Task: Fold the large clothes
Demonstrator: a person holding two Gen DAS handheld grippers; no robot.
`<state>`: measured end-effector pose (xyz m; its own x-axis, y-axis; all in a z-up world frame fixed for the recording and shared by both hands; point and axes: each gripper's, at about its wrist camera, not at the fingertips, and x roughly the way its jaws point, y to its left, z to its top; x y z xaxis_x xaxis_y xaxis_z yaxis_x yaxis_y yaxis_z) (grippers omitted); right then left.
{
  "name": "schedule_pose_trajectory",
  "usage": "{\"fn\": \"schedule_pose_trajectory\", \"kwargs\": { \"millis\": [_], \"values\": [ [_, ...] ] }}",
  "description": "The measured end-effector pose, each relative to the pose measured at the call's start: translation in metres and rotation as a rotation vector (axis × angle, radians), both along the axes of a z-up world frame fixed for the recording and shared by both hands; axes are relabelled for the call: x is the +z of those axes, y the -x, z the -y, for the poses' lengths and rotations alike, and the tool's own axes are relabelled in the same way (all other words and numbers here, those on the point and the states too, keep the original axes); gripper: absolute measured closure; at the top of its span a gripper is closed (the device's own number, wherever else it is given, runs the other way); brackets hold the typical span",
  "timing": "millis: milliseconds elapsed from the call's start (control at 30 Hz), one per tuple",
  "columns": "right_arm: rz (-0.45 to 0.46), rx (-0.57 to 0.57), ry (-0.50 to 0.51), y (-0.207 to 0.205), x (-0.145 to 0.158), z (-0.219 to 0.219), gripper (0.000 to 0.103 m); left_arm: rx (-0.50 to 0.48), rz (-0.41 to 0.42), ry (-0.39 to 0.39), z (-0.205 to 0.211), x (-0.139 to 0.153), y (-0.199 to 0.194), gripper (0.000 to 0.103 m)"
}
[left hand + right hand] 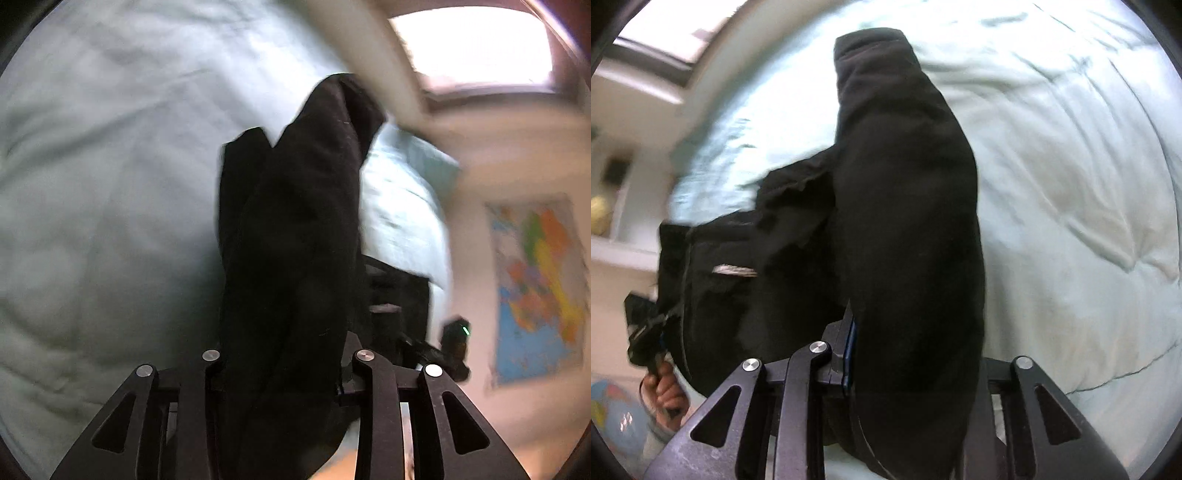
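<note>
A large black garment (291,229) hangs between both grippers above a pale green bed cover (103,184). My left gripper (286,354) is shut on one part of the black garment, which drapes over and hides the fingertips. My right gripper (908,350) is shut on another part of the garment (908,206); the cloth covers its fingertips too. In the right wrist view the left gripper (646,332) and the hand holding it show at the lower left. In the left wrist view the right gripper (454,347) shows at the right behind the cloth.
The bed cover (1071,184) fills most of both views. A bright window (476,44) and a cream wall lie beyond the bed. A coloured map (539,288) hangs on the wall. A white shelf (617,243) stands at the left.
</note>
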<state>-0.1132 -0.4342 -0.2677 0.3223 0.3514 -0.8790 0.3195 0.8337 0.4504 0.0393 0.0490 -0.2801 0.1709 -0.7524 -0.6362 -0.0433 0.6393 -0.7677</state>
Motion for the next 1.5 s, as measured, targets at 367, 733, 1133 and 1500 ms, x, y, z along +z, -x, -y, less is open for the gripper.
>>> {"fn": "schedule_pose_trajectory", "kwargs": {
  "millis": [367, 733, 1133, 1500],
  "values": [
    [-0.015, -0.263, -0.085, 0.048, -0.021, 0.058, 0.039, 0.163, -0.099, -0.023, -0.087, -0.032, 0.017, 0.053],
    [0.161, 0.053, 0.256, 0.008, 0.068, -0.102, 0.033, -0.116, 0.233, -0.454, 0.034, 0.057, 0.039, 0.050],
    [-0.010, 0.172, 0.264, -0.008, 0.008, -0.126, 0.033, -0.127, 0.170, -0.564, 0.063, 0.023, 0.043, 0.050],
    [-0.027, 0.008, 0.290, -0.082, -0.011, -0.051, 0.032, -0.049, 0.085, -0.637, 0.049, -0.022, -0.054, 0.048]
  ]
}}
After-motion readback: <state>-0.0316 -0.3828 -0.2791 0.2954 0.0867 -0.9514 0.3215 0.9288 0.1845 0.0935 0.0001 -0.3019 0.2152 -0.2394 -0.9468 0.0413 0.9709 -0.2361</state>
